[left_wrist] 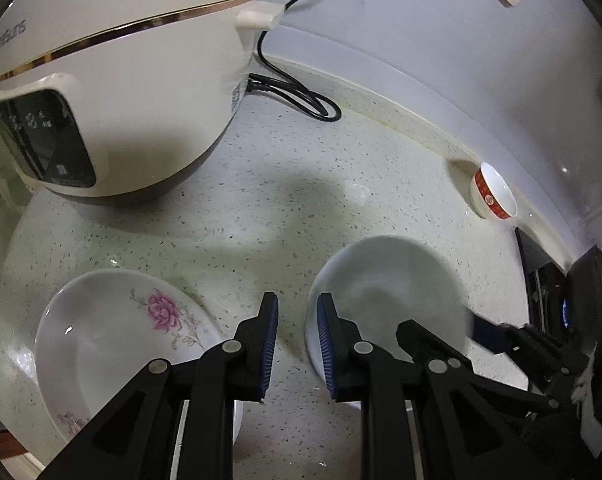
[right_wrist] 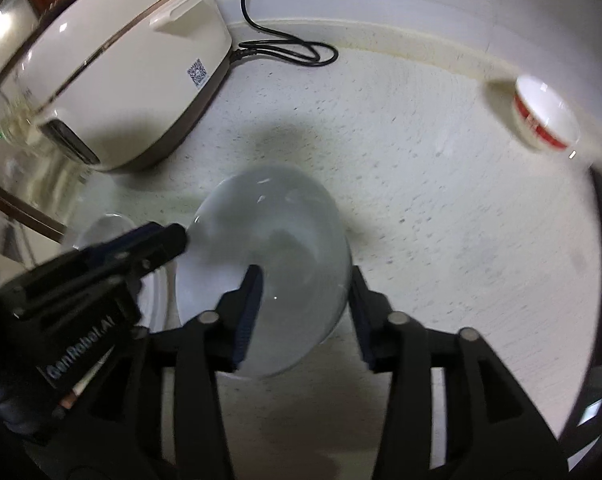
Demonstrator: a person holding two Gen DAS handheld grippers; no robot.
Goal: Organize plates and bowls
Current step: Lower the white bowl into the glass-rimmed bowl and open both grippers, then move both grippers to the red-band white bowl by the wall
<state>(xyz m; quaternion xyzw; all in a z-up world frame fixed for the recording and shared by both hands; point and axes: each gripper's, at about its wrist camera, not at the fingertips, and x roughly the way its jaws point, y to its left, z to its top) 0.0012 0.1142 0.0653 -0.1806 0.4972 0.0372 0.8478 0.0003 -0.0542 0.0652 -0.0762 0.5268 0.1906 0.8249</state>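
Now we see our right gripper [right_wrist: 305, 312] with jaws apart, straddling the near rim of the pale bowl [right_wrist: 277, 240]. Our left gripper [left_wrist: 297, 344], jaws apart and empty, sits between that bowl and the flowered plate [left_wrist: 113, 332]. "GenRobot.AI" marks the left gripper; the cooker's [left_wrist: 113, 80] lettering is blurred.

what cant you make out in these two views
- Left wrist view: near edge of the white flower-printed plate, hidden behind the left claw.
- Right wrist view: whether the right claw touches the pale grey bowl; motion blur.
- Both views: pattern on the small red-banded white bowl, too small or blurred.
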